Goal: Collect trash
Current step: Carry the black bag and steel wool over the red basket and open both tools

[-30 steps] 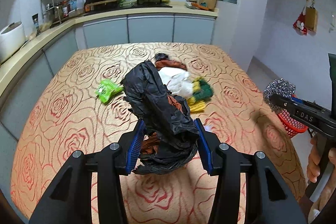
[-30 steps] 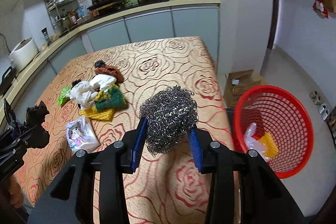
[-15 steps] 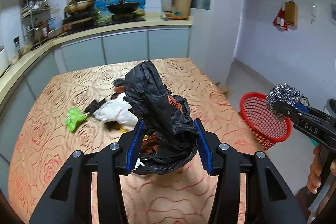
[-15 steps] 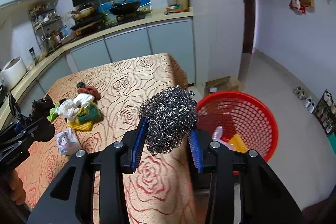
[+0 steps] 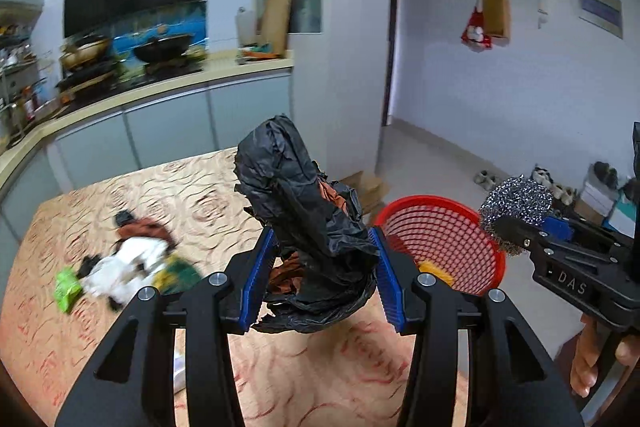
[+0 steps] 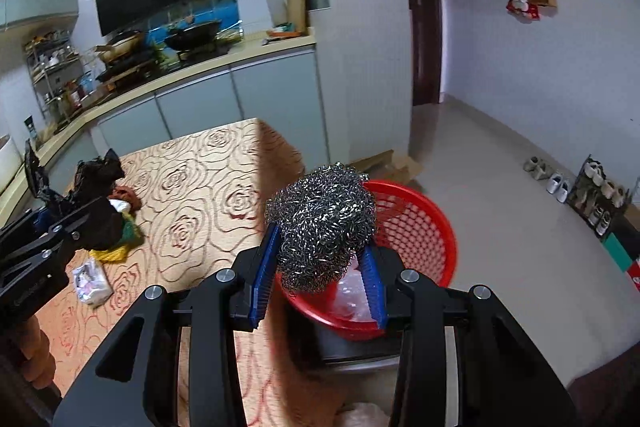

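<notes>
The left gripper (image 5: pixel 322 277) has its blue pads (image 5: pixel 256 279) squeezed onto a crumpled black plastic bag (image 5: pixel 308 219). The bag sticks up tall between them, and something brown-orange shows inside its folds. It hangs in the air above the table (image 5: pixel 192 195), not touching it.

The right gripper (image 6: pixel 318 269) has its blue pads (image 6: pixel 264 267) pressed onto a ball of steel wool (image 6: pixel 322 223). The shiny wire ball bulges out above the fingers. It is held up over the near edge of the red basket (image 6: pixel 420 227). A person's hand (image 5: pixel 588 359) holds this gripper's handle from below.

The red basket is round, full of little holes, and stands beside the table's end. Some clear plastic and a yellow thing lie inside it already.

More trash lies on the table with the rose-pattern cloth. There is a pile (image 5: pixel 136 263) of white, brown, green and yellow bits, blurry in the left view. Near it lies a small bright green wrapper (image 5: pixel 66 289). A little white packet (image 6: pixel 92 281) with a picture on it lies closer to the table's near edge.

Behind the table runs a kitchen counter (image 6: pixel 192 79) with pans on a stove. Shoes (image 6: pixel 560 181) sit by the far wall on the floor.
</notes>
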Demonstrator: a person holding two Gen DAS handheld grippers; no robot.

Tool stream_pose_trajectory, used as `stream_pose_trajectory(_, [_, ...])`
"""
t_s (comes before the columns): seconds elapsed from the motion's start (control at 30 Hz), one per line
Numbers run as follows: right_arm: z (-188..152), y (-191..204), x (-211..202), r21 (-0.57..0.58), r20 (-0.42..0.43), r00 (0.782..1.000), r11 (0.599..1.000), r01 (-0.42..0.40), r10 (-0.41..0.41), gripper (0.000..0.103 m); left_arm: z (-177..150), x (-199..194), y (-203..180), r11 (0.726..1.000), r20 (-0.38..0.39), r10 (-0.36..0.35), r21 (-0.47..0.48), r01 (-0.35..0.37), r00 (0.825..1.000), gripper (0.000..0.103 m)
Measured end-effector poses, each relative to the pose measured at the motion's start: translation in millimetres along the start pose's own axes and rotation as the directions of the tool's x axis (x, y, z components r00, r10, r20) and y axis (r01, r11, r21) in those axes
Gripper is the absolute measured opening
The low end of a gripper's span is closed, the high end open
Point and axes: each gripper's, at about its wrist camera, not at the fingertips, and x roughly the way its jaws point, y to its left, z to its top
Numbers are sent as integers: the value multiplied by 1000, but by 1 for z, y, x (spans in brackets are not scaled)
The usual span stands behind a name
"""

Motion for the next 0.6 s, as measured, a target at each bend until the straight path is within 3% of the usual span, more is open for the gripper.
stream_pose_trajectory(0.17, [1,-20,3,19,-4,1000,999,26,-26,38,9,26,-23,997,-14,-71,25,71,997,46])
stream_pose_trajectory(0.37, [-2,-35,19,12,-43,998,999,48,-47,38,13,67,-42,987,-93,-160,21,162,983,46])
stream_pose_trajectory(0.6, [-9,-54,49,-7,-127,989,997,76,-76,38,10,113,-60,966,-201,-255,-3,259,946,46])
